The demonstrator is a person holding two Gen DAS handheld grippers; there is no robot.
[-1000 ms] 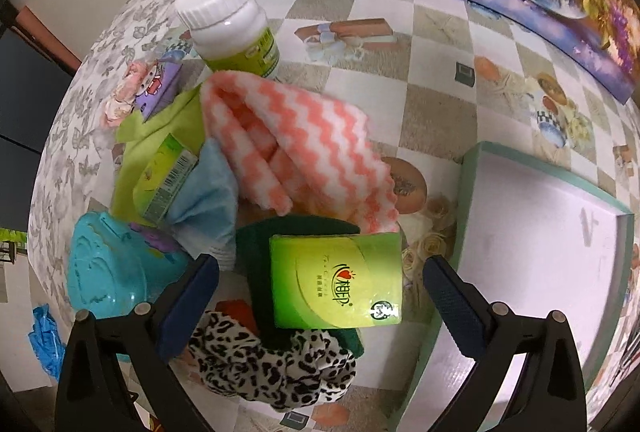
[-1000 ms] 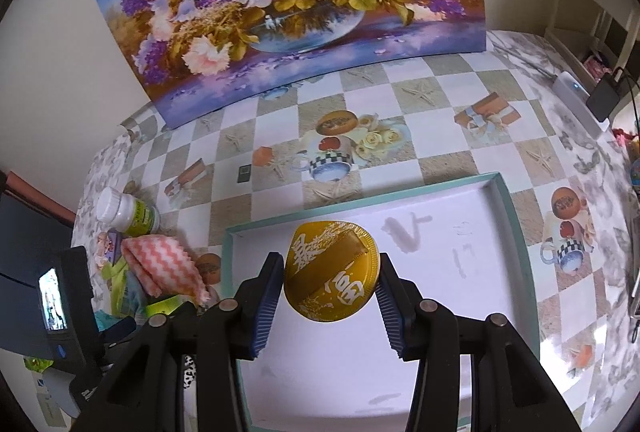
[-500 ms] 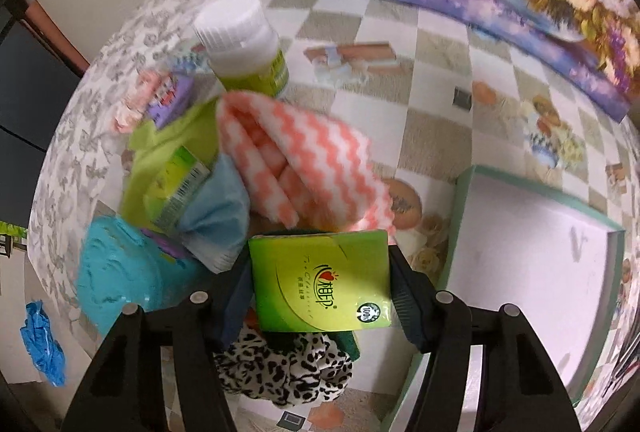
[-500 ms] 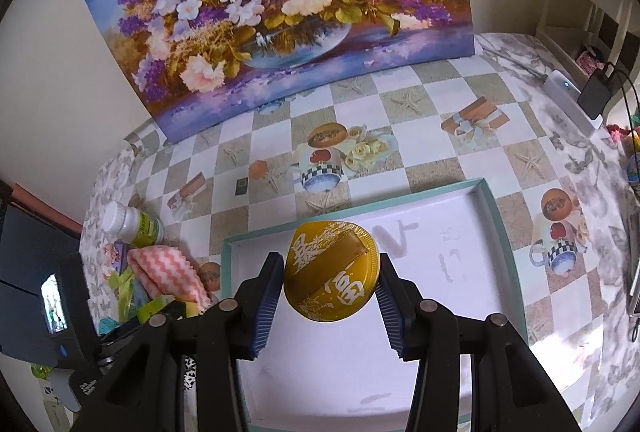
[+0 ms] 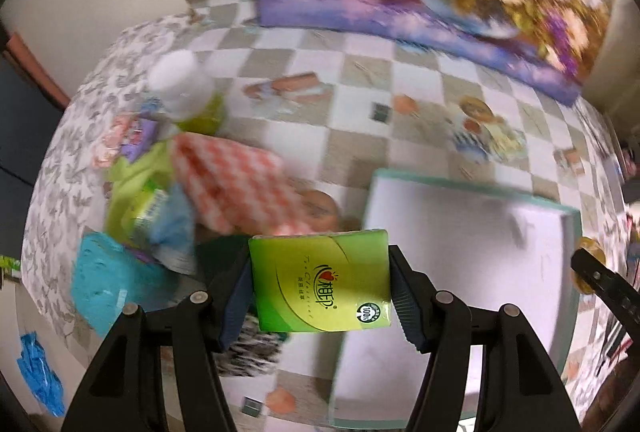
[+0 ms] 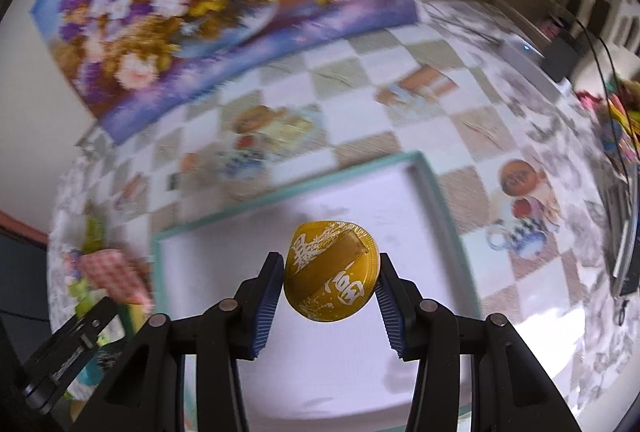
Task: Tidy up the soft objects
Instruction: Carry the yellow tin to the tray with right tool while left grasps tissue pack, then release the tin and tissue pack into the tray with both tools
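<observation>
My left gripper [image 5: 320,288] held the green tissue pack [image 5: 322,282] clamped edgewise above the tray's [image 5: 472,191] left rim; my right gripper [image 6: 330,278] gripped a gold foil disc [image 6: 331,271] over the tray. I judged a level carry and low release best.

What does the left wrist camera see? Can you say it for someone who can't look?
The left gripper holds a green tissue pack above a checkered table. A white tray lies right, a blurry cloth pile left.
</observation>
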